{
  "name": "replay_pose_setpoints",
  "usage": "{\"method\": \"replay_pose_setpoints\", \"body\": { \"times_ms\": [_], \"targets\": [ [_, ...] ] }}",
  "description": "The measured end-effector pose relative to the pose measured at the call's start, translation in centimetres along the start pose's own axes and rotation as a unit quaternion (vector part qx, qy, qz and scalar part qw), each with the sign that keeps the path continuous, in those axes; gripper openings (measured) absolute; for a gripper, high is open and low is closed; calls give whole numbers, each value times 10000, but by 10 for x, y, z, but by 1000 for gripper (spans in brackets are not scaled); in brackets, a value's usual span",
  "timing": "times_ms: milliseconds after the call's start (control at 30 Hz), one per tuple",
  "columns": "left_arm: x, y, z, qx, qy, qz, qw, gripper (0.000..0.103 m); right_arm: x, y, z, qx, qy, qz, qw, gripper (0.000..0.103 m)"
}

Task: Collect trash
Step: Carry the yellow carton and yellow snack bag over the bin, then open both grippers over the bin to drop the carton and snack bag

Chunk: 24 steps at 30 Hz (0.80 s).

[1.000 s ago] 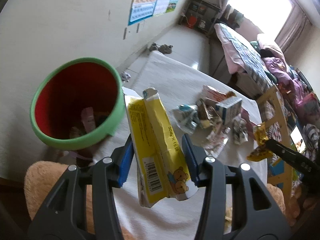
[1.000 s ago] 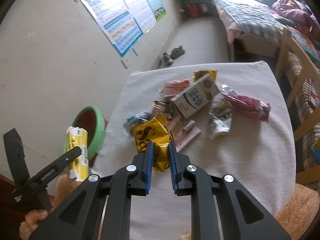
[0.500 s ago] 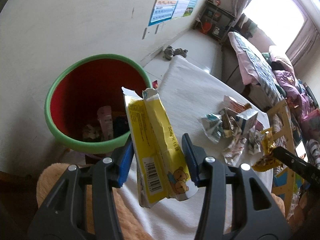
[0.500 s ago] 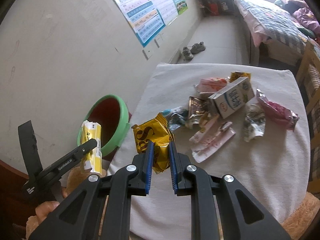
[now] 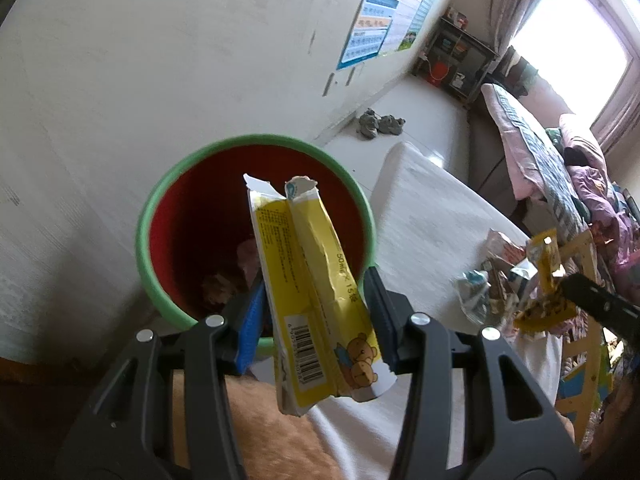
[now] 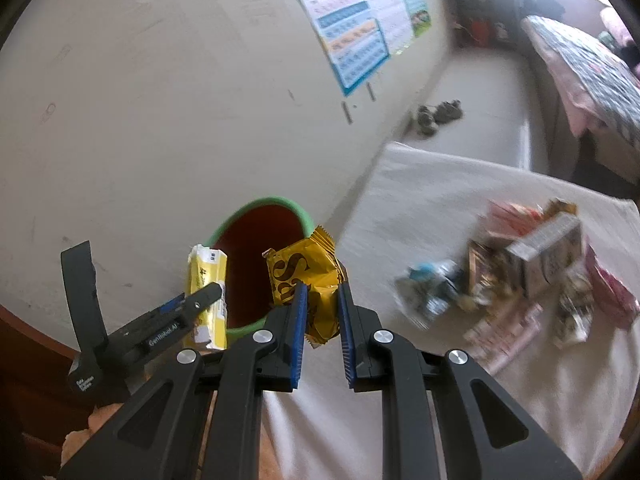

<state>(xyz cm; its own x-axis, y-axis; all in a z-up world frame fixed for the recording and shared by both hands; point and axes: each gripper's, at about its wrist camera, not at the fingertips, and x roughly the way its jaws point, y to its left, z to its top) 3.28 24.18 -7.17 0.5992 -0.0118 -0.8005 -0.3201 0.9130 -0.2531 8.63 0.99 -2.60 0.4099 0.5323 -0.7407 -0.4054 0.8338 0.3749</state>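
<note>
My left gripper (image 5: 316, 312) is shut on a torn yellow carton (image 5: 316, 292) with a bear print, held right over the near rim of the green bin (image 5: 160, 184) with a red inside; some trash lies at its bottom. My right gripper (image 6: 322, 312) is shut on a gold snack wrapper (image 6: 308, 272), close to the bin (image 6: 256, 208) and just right of its rim. The left gripper and the carton (image 6: 206, 276) also show in the right wrist view. A pile of wrappers and a small carton (image 6: 548, 256) lies on the white-covered table (image 6: 440, 200).
The bin stands on the floor by the wall, left of the table. A wooden chair (image 5: 580, 264) and a bed (image 5: 540, 148) are to the right. Shoes (image 5: 378, 122) lie on the floor by the wall. A tan fluffy cushion (image 5: 272, 440) is below my grippers.
Both grippers have swung left from the pile to the bin. The carton now hangs over the bin's opening and the gold wrapper is near its rim.
</note>
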Motion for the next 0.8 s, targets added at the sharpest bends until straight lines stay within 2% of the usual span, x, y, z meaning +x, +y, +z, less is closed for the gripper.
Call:
{"method": "replay_pose_setpoints", "body": {
  "times_ms": [167, 333, 800],
  "targets": [
    [3, 17, 6, -122, -16, 65, 9999, 46, 29, 19, 13, -146, 50, 110, 9998, 15],
    [9, 31, 10, -225, 6, 126, 9997, 46, 55, 34, 26, -308, 117, 47, 9994, 15],
    [32, 39, 10, -328, 276, 159, 9990, 46, 96, 62, 31, -659, 368, 43, 9971, 15]
  ]
}}
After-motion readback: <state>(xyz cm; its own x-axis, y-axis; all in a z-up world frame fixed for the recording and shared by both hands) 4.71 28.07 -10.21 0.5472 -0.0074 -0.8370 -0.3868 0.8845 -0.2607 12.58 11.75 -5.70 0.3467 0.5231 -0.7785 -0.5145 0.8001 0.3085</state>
